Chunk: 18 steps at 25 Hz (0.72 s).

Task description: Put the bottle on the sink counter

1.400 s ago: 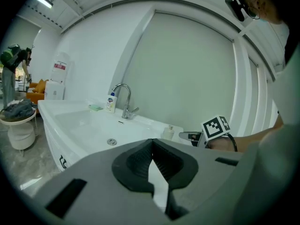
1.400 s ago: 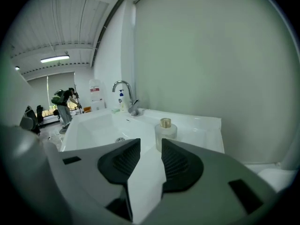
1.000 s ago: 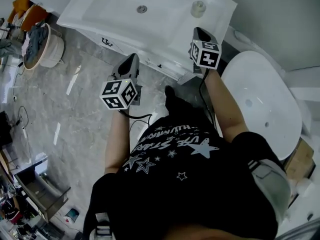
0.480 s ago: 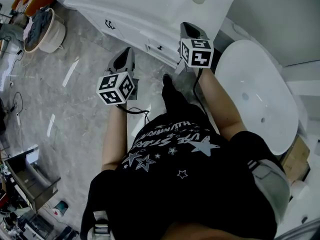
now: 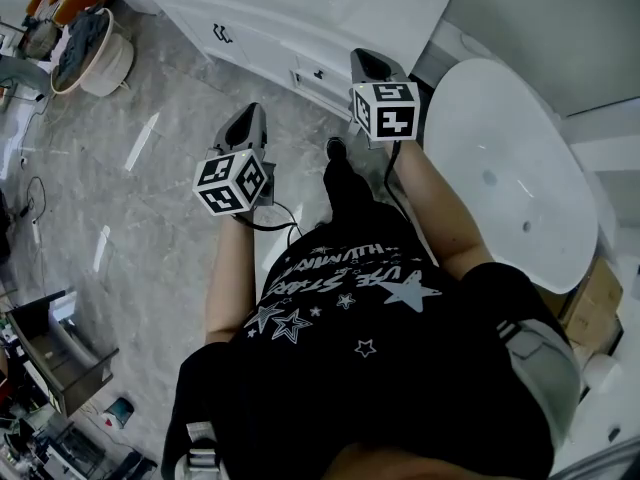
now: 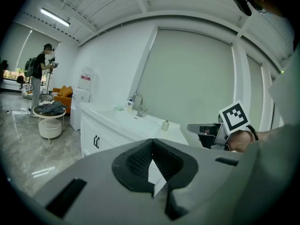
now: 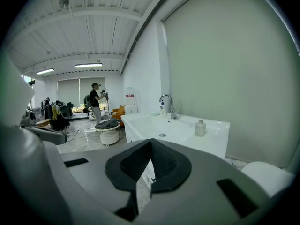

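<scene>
You're standing on a grey marble floor (image 5: 150, 188) in a bathroom showroom, facing the white sink counter (image 5: 330, 8). A white bathtub (image 5: 500, 168) sits just to the right of the counter, and a round stool piled with clothes (image 5: 95, 53) stands well off its left end.

The bottle (image 7: 200, 128) stands upright on the counter, near its right end beside the basin. It is well apart from both grippers, so the placing looks done. A second bottle stands by the tap (image 7: 168, 104), further along the counter.

You hold both grippers level in front of your chest, pointed towards the counter and short of its front edge. That reads as a resting carry, not a reach. The left gripper (image 6: 151, 153) has its jaws pressed together with nothing between the pads. The right gripper (image 7: 149, 165) is likewise fully closed and empty.

Compared with a second ago, the counter has slid towards the top edge of the head view and more floor shows ahead of you. You appear to be backing away from it, with both grippers drawn back too.
</scene>
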Each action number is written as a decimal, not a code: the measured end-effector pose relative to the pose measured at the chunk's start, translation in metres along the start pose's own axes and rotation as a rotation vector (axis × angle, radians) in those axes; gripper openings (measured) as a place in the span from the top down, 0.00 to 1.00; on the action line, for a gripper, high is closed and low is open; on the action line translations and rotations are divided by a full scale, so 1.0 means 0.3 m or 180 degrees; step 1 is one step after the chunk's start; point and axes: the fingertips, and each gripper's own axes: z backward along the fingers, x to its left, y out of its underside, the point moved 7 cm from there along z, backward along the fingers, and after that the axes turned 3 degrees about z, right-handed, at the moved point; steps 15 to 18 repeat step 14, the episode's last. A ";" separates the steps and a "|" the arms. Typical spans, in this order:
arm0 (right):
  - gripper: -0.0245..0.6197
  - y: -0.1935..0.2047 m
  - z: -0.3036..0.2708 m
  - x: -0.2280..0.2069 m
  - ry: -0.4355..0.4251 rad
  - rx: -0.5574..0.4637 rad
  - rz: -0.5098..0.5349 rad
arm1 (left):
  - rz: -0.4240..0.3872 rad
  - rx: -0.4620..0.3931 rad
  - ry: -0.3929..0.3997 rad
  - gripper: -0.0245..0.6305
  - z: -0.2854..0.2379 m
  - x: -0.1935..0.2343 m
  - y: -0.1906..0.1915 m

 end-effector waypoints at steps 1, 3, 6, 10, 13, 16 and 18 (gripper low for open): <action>0.95 0.009 0.024 0.013 -0.0002 0.0008 0.0001 | 0.0002 0.0000 0.0005 0.95 0.023 -0.007 0.008; 0.95 0.018 0.074 0.044 -0.0004 0.0019 0.0000 | 0.0002 0.0002 0.0023 0.95 0.075 -0.020 0.018; 0.95 0.026 0.138 0.088 -0.0021 0.0023 -0.0011 | -0.0014 0.0015 0.0054 0.95 0.142 -0.035 0.025; 0.95 0.053 0.182 0.134 -0.0041 0.0040 -0.0034 | -0.0032 0.0031 0.0075 0.95 0.199 -0.028 0.046; 0.95 0.065 0.212 0.166 -0.0045 0.0063 -0.0028 | -0.0033 0.0044 0.0070 0.95 0.245 -0.019 0.056; 0.95 0.068 0.224 0.177 -0.0045 0.0071 -0.0025 | -0.0035 0.0049 0.0068 0.95 0.261 -0.016 0.058; 0.95 0.068 0.224 0.177 -0.0045 0.0071 -0.0025 | -0.0035 0.0049 0.0068 0.95 0.261 -0.016 0.058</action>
